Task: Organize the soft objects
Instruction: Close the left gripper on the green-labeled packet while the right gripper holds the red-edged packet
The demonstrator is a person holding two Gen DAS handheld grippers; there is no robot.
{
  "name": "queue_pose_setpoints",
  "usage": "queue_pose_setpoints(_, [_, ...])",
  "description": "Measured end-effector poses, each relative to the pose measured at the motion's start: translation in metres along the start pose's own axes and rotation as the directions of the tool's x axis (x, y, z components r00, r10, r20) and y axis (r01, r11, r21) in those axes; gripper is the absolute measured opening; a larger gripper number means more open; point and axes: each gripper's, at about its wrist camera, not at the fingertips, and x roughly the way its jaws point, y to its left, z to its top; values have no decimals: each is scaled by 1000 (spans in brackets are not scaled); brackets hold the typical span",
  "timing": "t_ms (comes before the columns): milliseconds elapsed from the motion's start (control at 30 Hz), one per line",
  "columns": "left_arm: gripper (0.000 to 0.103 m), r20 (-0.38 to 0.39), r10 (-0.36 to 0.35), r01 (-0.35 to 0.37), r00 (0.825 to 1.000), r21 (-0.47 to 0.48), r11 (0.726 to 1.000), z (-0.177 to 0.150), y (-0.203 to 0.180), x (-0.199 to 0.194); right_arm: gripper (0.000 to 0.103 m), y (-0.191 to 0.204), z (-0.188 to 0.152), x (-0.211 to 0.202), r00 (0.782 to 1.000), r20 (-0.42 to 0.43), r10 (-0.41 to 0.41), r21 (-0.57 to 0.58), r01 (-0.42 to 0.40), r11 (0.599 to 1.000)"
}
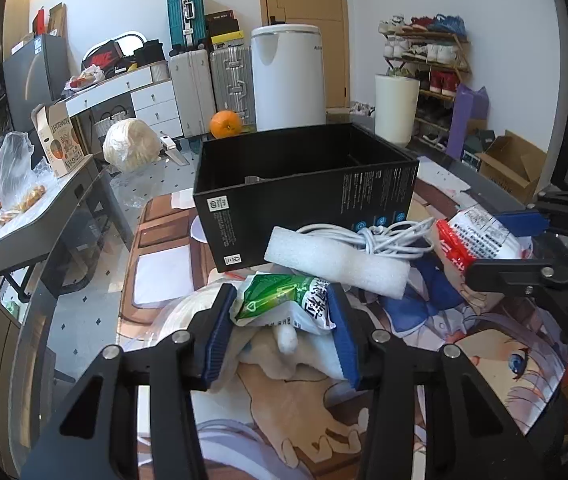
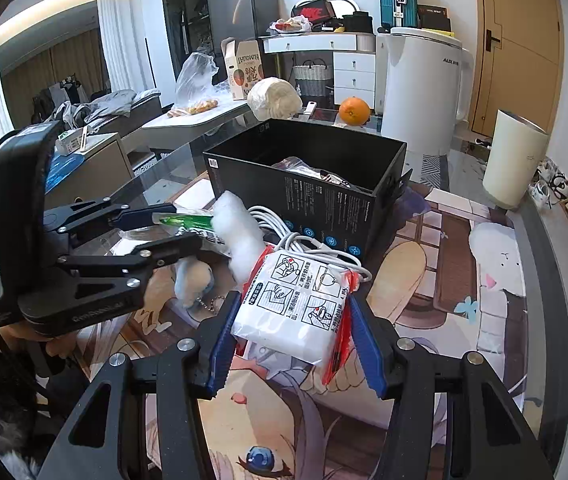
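Note:
A green-and-white soft packet [image 1: 284,300] lies on a white plush piece [image 1: 287,340], and my left gripper [image 1: 282,332] is shut on it, blue pads against both its sides. The same gripper [image 2: 172,232] shows at the left of the right wrist view, pinching the green packet [image 2: 188,220]. My right gripper [image 2: 293,344] is shut on a white packet with red edges [image 2: 295,304] and holds it above the mat. A white foam block [image 1: 335,264] and a coiled white cable [image 1: 387,236] lie in front of the open black box [image 1: 307,184], which holds wrapped items [image 2: 311,172].
A printed mat [image 1: 323,408] covers the glass table. Behind the box stand an orange [image 1: 226,124], a white appliance [image 1: 287,80] and a white cylinder [image 1: 395,108]. A small fluffy keychain [image 2: 196,276] lies on the mat. Suitcases, a shoe rack and a side table fill the room beyond.

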Motion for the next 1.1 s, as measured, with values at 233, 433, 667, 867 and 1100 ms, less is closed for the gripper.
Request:
queue_pose_setpoints(233, [44, 48, -19, 22, 999, -48, 999, -4, 8, -18, 54, 2, 1, -1, 1000, 8, 3, -1, -3, 1000])
queue_pose_setpoints(433, [44, 87, -28, 34, 996, -79, 996, -5, 14, -30, 54, 3, 2, -5, 999, 32, 4, -2, -4, 1000])
queue_pose_setpoints(667, [44, 142, -22, 37, 990, -101, 994, -1, 16, -43, 54, 6, 5, -12, 997, 71, 9, -7, -8, 1000])
queue_pose_setpoints(867, [44, 172, -20, 41, 985, -121, 992, 3, 19, -46, 54, 9, 8, -12, 995, 100, 5, -10, -4, 1000])
queue_pose_setpoints(1100, [44, 195, -18, 45, 981, -136, 990, 9, 21, -43, 54, 13, 15, -13, 991, 136, 5, -22, -2, 1000])
